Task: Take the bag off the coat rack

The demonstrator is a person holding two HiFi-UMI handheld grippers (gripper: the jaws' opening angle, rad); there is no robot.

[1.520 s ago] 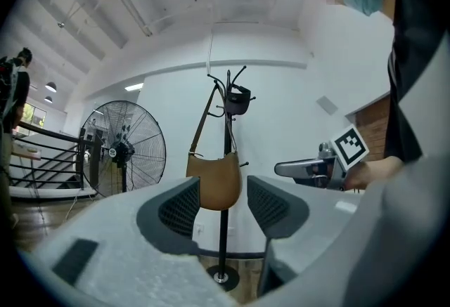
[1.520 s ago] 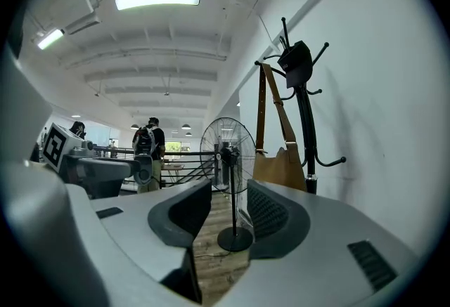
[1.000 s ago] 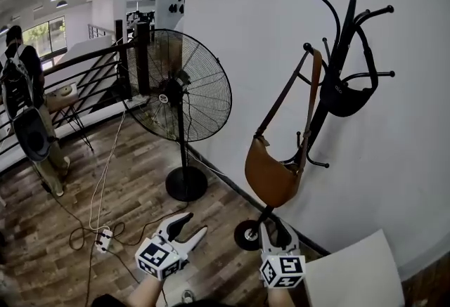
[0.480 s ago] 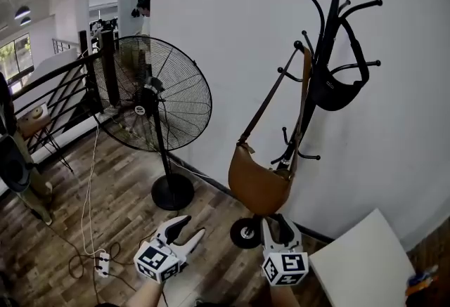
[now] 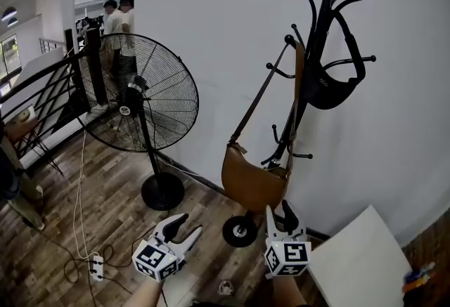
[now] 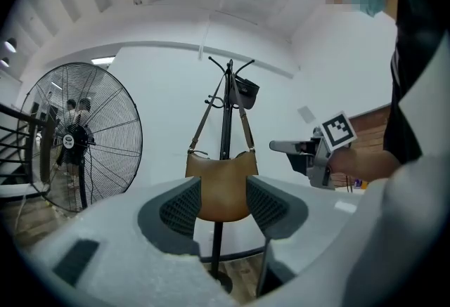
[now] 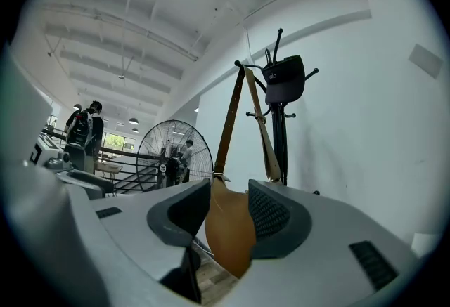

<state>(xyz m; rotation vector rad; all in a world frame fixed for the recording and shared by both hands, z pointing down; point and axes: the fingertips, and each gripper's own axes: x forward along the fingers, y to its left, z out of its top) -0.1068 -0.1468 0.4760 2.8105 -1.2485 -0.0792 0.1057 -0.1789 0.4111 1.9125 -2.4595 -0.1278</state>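
A brown bag (image 5: 249,183) hangs by its long strap from an upper hook of the black coat rack (image 5: 320,24), which stands against the white wall. A small black bag (image 5: 327,91) hangs on a higher hook. My right gripper (image 5: 278,207) is open just below the brown bag's right end. In the right gripper view the brown bag (image 7: 228,235) shows close in the gap of my right gripper (image 7: 228,211), and I cannot tell if it touches. My left gripper (image 5: 191,223) is open and empty, lower left of the bag. It faces the bag (image 6: 219,190) from a distance.
A large pedestal fan (image 5: 140,91) stands left of the rack, its cable running to a power strip (image 5: 93,267) on the wood floor. A white board (image 5: 358,263) lies at the lower right. A black railing (image 5: 42,98) and people (image 5: 119,17) are at the far left.
Both grippers have come nearer the coat rack. The right gripper has risen up to the brown bag's underside. The rack and fan have slid left in the head view.
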